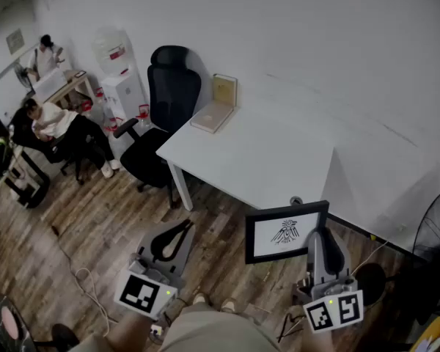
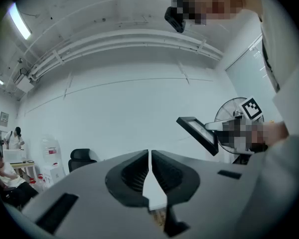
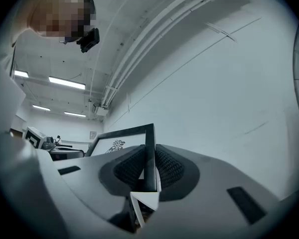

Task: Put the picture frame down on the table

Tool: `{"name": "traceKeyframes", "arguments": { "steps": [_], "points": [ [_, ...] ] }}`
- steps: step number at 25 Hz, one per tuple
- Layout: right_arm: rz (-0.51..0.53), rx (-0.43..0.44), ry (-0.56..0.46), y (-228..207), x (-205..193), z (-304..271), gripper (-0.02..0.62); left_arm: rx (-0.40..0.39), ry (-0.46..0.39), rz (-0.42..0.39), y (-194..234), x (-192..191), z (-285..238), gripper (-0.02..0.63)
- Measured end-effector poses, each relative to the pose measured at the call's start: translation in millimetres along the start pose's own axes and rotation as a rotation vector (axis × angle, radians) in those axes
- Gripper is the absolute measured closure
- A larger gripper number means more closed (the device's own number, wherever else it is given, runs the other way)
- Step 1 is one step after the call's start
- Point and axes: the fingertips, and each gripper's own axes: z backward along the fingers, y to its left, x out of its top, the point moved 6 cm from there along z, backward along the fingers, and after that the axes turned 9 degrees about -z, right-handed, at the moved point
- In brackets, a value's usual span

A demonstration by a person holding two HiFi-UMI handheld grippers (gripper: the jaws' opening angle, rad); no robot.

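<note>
Currently the jaws of my right gripper [image 1: 318, 235] clamp the right edge of the picture frame [image 1: 287, 232], upright in the air near the white bench [image 1: 257, 160]. Print: black bird-like emblem. Left gripper [image 1: 182, 227] jaws together, empty.

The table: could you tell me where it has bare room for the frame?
The table is bare from the books at its far corner to the near edge by the frame. Only that far corner, beside the chair, is crowded.
</note>
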Motion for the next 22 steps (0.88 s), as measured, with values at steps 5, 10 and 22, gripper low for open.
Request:
{"name": "traceKeyframes", "arguments": {
  "steps": [5,10,22],
  "points": [
    [-0.01,-0.018,-0.001,-3.5,3.2,3.1,0.512,-0.004,0.0,0.004,-3.1,2.8,0.5,0.571],
    [-0.014,-0.031,0.007,-10.1,2.0,6.2,0.512,-0.002,0.005,0.009,-8.2,2.8,0.5,0.571],
    [-0.019,-0.037,0.021,-25.2,-1.4,18.4,0.512,-0.023,0.016,0.019,-29.6,3.7,-7.6,0.571]
  ]
}}
